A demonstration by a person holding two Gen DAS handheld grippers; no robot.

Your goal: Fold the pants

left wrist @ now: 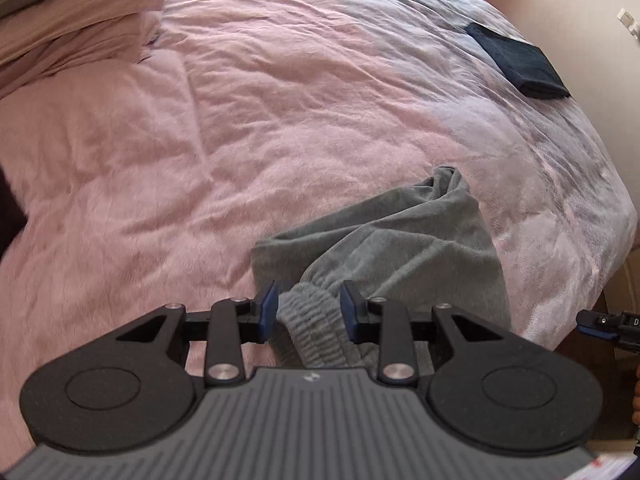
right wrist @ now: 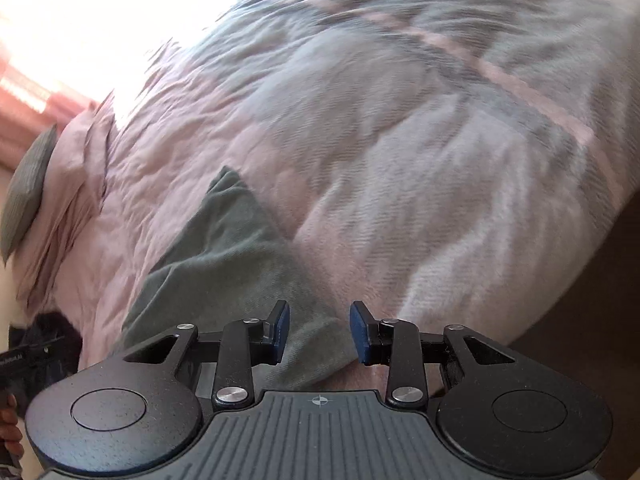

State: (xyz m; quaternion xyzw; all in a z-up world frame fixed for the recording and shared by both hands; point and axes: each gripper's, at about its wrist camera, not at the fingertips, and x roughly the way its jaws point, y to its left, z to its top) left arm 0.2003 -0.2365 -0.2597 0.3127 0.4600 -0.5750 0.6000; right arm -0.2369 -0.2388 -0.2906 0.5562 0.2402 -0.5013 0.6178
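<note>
The grey pants (left wrist: 384, 240) lie bunched on the near part of a bed, on its pink bedspread (left wrist: 200, 140), with their ribbed elastic waistband (left wrist: 308, 328) drawn up between the blue pads of the left hand-held gripper (left wrist: 310, 312); the pads sit close against the gathered band, so this gripper grasps the pants at the waistband. In the right wrist view the right hand-held gripper (right wrist: 320, 330) has grey fabric of the pants (right wrist: 224, 256) running between its pads; the cloth lies against the left pad, a gap shows at the right one, and whether it is gripped cannot be told. Only the left wrist view shows a dark folded cloth (left wrist: 516, 64) lying flat near the far right edge of the bed, well apart from the pants, pink pillows (left wrist: 76, 20) at the top left, and the tip of the other gripper at the right edge. The right wrist view alone shows a grey cushion (right wrist: 28, 200) leaning at the left and bright, washed-out light across the far side of the bed.
</note>
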